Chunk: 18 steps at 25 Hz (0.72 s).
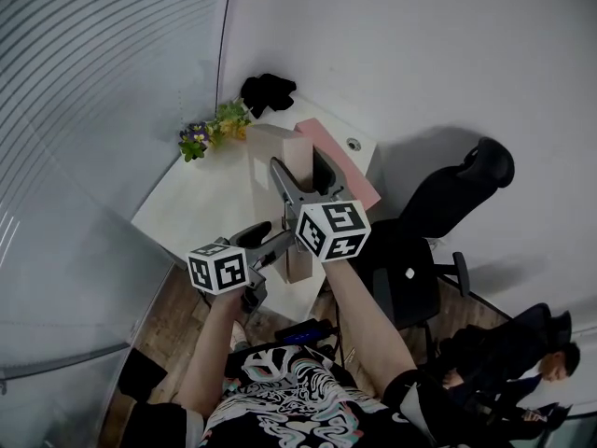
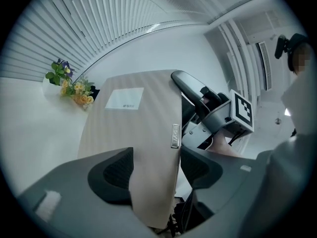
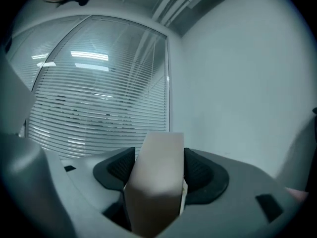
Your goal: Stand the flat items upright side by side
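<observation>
Overhead, in the head view, the left tool (image 1: pixel 272 248) and the right tool (image 1: pixel 303 171) are both held over the near edge of a white surface (image 1: pixel 201 203). A beige flat case (image 1: pixel 269 152) sits on edge between them, its far end towards the flowers (image 1: pixel 210 133). A pink flat item (image 1: pixel 326 138) lies just beside it, near the wall. Whether the case touches the surface cannot be told.

Left gripper view: the left tool (image 2: pixel 156 172) is clamped on the case (image 2: pixel 133 128), with a pad pressing each broad side of its near end. The upper face carries a white label (image 2: pixel 125 98). A small metal tag (image 2: pixel 175 135) is on the right edge. The right tool meets that same edge farther along.

Right gripper view: the right tool (image 3: pixel 158 170) is likewise clamped on the beige case (image 3: pixel 156 182), whose narrow edge fills the gap between the pads. Window blinds (image 3: pixel 94 103) lie beyond.
</observation>
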### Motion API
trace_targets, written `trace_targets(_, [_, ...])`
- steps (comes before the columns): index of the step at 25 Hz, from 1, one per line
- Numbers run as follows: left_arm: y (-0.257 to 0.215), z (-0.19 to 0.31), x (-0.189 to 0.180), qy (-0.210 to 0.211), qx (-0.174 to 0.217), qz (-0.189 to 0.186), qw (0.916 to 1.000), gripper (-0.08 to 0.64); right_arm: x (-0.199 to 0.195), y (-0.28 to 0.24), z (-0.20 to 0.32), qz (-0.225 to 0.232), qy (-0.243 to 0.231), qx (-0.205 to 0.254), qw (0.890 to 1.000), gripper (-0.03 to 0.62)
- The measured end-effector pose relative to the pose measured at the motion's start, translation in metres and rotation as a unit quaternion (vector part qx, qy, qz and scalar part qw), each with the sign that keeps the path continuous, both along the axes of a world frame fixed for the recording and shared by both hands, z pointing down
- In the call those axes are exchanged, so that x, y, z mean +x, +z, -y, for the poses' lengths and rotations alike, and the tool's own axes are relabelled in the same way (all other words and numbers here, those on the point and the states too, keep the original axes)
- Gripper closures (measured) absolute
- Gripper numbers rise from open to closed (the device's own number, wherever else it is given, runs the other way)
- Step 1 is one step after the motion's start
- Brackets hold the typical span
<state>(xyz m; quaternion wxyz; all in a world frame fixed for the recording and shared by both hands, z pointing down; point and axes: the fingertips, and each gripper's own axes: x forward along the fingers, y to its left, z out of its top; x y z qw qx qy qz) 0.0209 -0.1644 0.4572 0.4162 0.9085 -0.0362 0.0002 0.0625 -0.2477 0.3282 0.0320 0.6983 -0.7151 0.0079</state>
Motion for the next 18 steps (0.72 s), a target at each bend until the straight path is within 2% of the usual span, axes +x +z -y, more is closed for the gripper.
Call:
trace_targets(6, [0.011,-0.012,0.001,0.009,0.009,0.016,0.9998,0.261,-0.001,-0.002,-0.027,-0.024,0.018,0.048,0.998,0.281])
trace_targets(10, [0.027,-0.015,0.001,0.007,0.022,0.049,0.9985,0.265,-0.007,0.005,-0.041,-0.045,0.02,0.053,0.997,0.282])
trace_targets(13, [0.047,-0.013,0.001,-0.002,0.027,0.081,0.9964,0.31,-0.012,0.03,-0.054,-0.065,0.025,0.023,0.997,0.288])
trace_targets(16, [0.064,-0.009,0.0,-0.007,0.025,0.104,0.9942,0.318,-0.011,0.063,-0.066,-0.076,0.035,-0.023,0.996,0.295])
trace_targets(18, [0.072,-0.005,0.0,-0.009,0.026,0.115,0.9929,0.318,-0.009,0.074,-0.07,-0.074,0.04,-0.035,0.996,0.296])
